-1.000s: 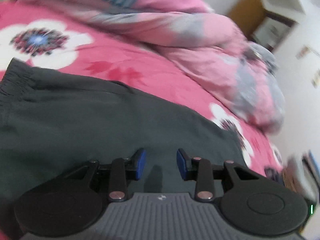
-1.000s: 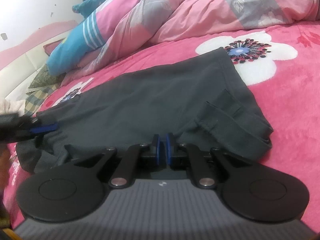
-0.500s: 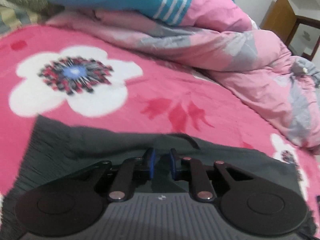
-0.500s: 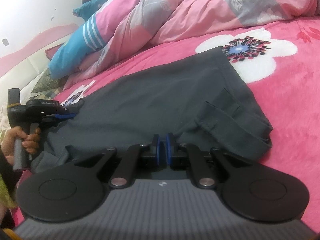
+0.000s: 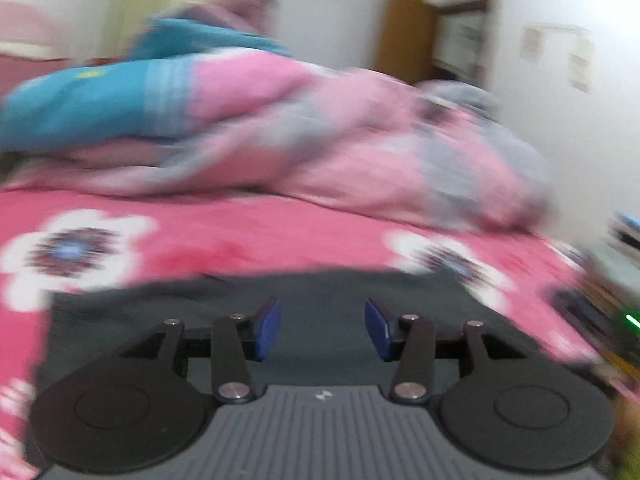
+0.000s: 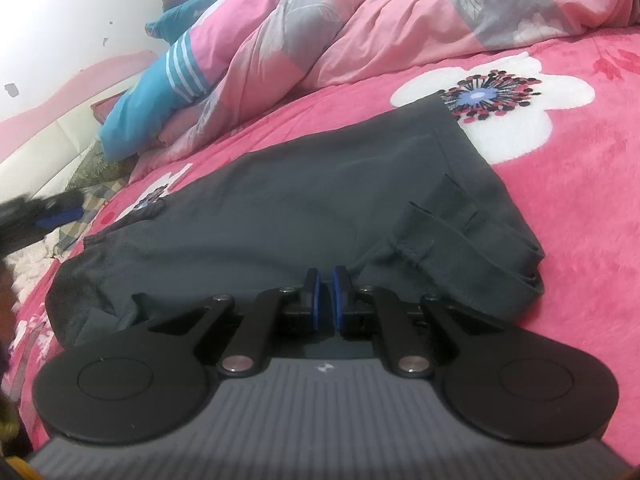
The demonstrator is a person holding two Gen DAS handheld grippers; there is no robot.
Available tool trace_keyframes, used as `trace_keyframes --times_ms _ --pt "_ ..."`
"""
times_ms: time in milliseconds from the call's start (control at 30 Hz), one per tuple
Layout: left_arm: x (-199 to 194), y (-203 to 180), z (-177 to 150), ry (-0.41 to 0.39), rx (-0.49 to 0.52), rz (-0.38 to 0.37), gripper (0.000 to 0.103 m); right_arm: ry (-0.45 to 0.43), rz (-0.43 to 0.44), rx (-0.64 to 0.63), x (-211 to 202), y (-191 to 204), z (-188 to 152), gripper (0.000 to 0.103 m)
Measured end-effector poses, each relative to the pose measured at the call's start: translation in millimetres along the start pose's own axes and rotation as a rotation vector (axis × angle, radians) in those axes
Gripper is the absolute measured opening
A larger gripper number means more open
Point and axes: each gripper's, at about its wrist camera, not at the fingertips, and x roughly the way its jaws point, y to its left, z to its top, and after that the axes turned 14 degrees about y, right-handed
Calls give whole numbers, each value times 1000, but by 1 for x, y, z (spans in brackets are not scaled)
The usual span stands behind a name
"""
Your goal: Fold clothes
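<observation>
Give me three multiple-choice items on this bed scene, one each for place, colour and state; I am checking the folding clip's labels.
1. Where does the dark grey fabric garment lie?
A. on the pink flowered bedspread
B. on the rumpled pink, grey and blue quilt
C. on the floor

2. What colour are the gripper pads?
A. red
B. blue
C. white

3. How stands the right gripper?
A. wide open
B. out of view
C. shut, pads nearly meeting

Key: 1 A, it lies spread on the bedspread, with the quilt behind it; 2 B, both wrist views show blue pads; 3 C, only a thin gap shows.
</observation>
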Motion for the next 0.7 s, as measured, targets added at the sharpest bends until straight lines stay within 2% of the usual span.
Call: trace_keyframes --times_ms 133,233,333,500,700 --pt "4 -52 -29 29 120 -134 48 0 11 9 0 -2 0 5" --pt "15 -72 -40 61 142 -195 45 0 18 15 0 -3 -1 5" --pt "33 -79 -45 108 155 -186 39 -1 19 15 -1 -3 -1 5" --pt "66 -71 -49 214 110 -135 35 -2 21 16 -1 -3 -1 5" --pt "71 -69 -43 256 54 -102 35 -3 25 19 -1 -4 -1 5"
